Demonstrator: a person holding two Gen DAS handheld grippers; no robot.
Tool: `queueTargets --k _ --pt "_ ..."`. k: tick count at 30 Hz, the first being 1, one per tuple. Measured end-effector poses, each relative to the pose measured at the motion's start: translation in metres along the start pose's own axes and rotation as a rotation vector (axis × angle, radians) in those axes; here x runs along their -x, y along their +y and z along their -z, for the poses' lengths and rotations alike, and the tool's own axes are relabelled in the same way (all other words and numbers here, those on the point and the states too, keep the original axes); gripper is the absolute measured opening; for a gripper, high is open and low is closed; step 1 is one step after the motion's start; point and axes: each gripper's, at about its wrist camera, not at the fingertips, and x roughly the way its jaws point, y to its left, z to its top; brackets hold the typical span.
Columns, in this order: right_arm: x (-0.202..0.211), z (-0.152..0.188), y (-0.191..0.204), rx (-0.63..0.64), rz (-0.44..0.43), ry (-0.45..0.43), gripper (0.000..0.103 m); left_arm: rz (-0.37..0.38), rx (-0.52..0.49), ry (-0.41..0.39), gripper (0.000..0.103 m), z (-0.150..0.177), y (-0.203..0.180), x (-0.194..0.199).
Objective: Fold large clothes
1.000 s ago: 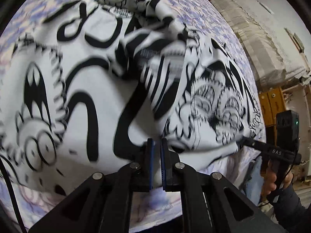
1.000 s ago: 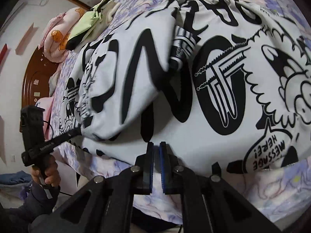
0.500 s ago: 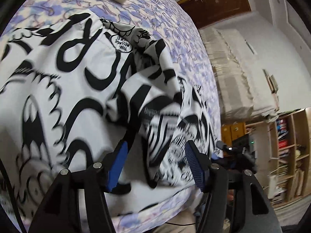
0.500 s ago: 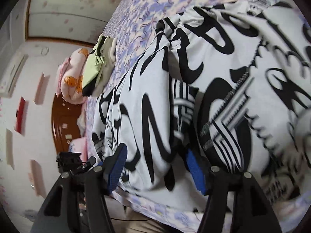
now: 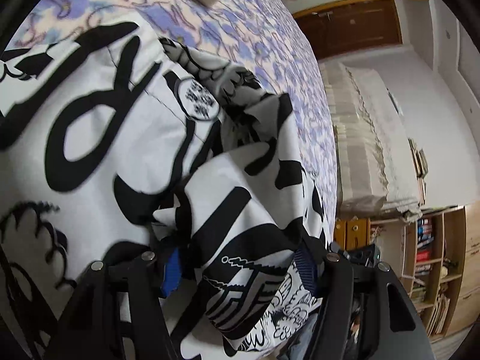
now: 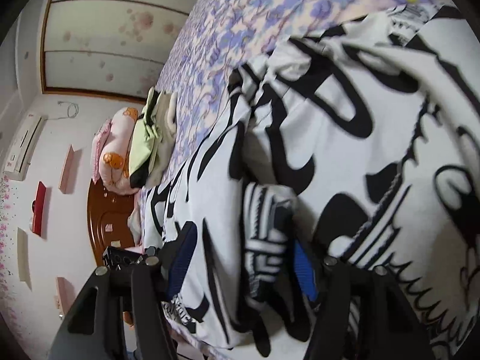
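My left gripper is standing wide apart, blue pads either side of a raised fold of the white cotton garment with bold black cartoon print, not yet pinching. My right gripper is likewise spread, straddling the striped ridge of that garment. Judgement: both are lining up on the near edge; the ridge is running away from me toward the far side, so the grab has to close across it. The right looks deeper into the cloth. Garment is lying bunched on the purple floral bedsheet. Folded beige-and-green clothes are sitting far left, a wooden bookshelf to the right.
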Motion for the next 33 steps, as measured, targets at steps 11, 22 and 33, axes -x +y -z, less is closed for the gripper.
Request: queueTargets --k 11,22,33 --pt "-0.008 0.001 0.012 0.068 0.059 -0.001 0.036 -0.096 -0.042 -0.098 0.061 -0.007 -0.009 0.009" --pt "-0.01 0.011 0.038 0.259 0.233 -0.026 0.008 -0.356 -0.279 -0.225 0.008 -0.003 -0.054 0.007" --pt "0.0 0.021 0.061 0.503 0.474 -0.016 0.005 -0.52 -0.394 -0.124 0.007 0.081 -0.05 -0.01"
